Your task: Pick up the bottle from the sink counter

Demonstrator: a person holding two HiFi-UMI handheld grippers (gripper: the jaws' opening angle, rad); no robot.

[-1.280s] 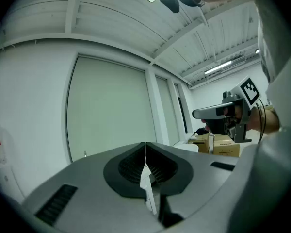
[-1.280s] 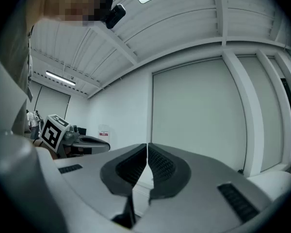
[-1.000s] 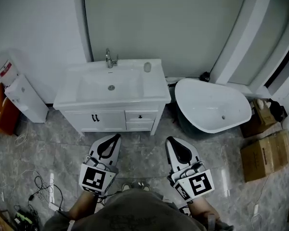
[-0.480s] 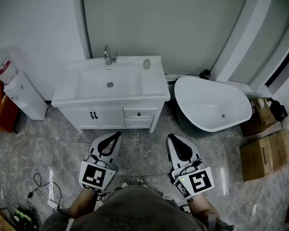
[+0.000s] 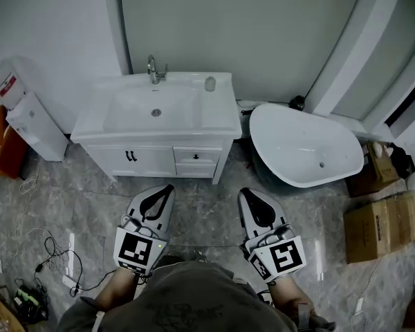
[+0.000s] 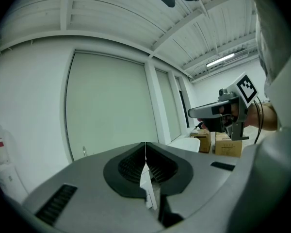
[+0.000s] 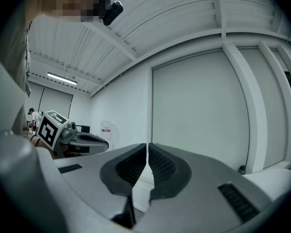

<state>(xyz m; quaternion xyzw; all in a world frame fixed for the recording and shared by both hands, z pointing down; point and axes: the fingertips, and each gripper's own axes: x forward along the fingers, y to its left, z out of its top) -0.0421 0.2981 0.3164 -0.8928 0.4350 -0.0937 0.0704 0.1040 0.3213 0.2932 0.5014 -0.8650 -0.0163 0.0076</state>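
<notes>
left gripper (image 5: 167, 187): my jaws met tip to tip, closed on nothing | right gripper (image 5: 243, 192): my jaws were pressed together too, gripping nothing | both: side by side above the floor (image 5: 200, 206), short of the sink counter (image 5: 221, 120) | bottle (image 5: 210, 83): upright at the counter's back right, right of the faucet (image 5: 153, 68), well apart from me

The left gripper (image 6: 145, 147), jaws pressed together and empty, faces a pale wall panel (image 6: 109, 106); the right gripper (image 6: 198, 112) hangs alongside.
</notes>
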